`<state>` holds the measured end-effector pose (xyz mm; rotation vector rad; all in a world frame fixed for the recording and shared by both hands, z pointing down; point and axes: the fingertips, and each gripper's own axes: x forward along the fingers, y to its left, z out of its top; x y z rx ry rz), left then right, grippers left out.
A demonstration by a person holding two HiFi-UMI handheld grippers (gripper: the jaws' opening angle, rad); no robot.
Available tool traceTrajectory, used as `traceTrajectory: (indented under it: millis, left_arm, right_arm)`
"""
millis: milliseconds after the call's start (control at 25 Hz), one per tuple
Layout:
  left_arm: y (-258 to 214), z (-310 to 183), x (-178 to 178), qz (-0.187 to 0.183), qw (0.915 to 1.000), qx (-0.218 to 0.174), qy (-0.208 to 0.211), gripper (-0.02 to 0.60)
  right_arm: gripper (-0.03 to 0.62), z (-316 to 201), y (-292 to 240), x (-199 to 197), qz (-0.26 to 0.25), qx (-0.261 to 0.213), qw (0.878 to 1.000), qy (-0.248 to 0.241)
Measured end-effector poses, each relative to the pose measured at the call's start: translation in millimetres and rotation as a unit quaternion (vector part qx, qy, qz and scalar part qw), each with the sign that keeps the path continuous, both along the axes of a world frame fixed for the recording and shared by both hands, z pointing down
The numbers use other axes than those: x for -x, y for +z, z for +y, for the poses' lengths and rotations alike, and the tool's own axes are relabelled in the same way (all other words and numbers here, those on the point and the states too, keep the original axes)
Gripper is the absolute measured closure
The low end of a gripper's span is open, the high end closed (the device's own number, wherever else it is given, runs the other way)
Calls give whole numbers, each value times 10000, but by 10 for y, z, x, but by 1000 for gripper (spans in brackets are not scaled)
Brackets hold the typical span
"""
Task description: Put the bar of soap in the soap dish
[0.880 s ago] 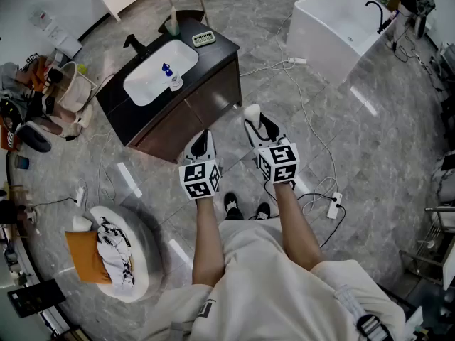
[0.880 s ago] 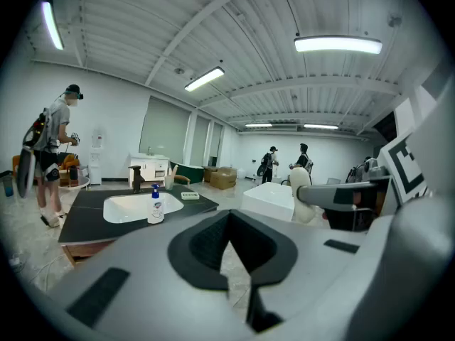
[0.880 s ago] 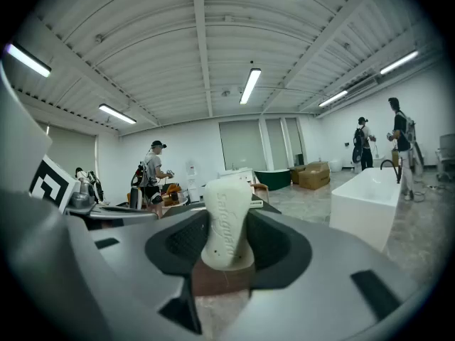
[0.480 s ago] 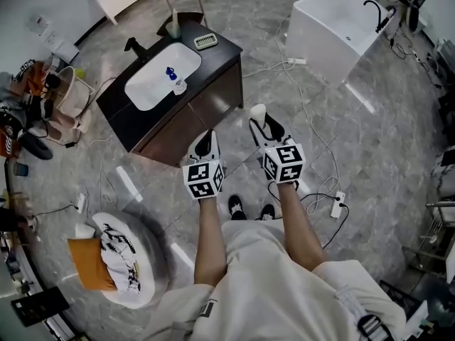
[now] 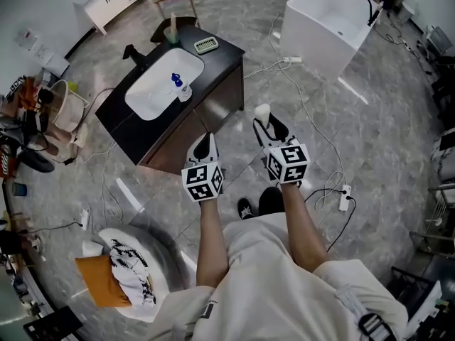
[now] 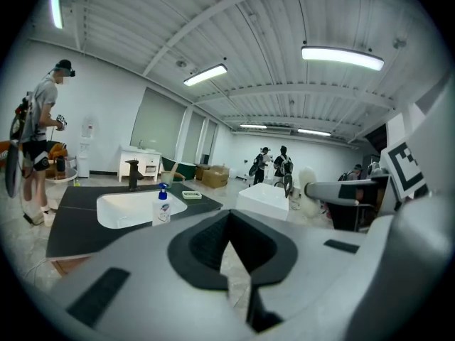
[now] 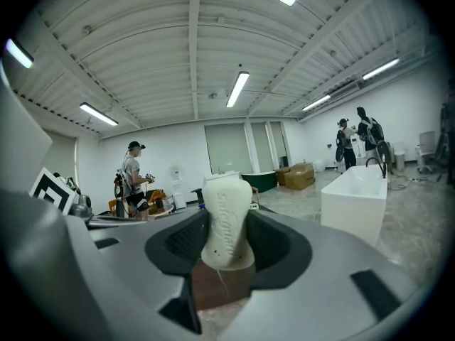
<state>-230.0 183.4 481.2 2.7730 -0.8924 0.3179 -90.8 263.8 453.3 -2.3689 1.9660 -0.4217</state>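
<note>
Walked closer to the counter (image 5: 225,54) since the earlier frame; right hand-held gripper (image 5: 266,123) is clamped on the soap (image 5: 262,110), left hand-held gripper (image 5: 204,142) has jaws together, empty, so keep that grip steady, reach the dish (image 5: 206,45) at the counter's right end, lower soap flat, then release.

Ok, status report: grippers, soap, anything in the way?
Right gripper clamped on bar of soap. Left gripper shut, empty. Soap dish on vanity counter's far corner. Nothing blocking.
</note>
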Motion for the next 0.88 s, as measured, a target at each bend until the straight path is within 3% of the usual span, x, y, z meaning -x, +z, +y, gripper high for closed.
traceTrajectory:
  millis: [280,520,880]
  left_arm:
    - [-137,-264,54,250,9997,47,4,577]
    - [-37,-371,36,245,9996,109,38,577]
    - [-174,-652,-108,348,9993,-68,84,577]
  right_arm:
    - [419,-164,-51,1,-65,-17,9999,87]
    - [419,-320,-29,-61,-2,27,9999,99]
    - [419,-710,-78,-167,27,-68,10000,-27]
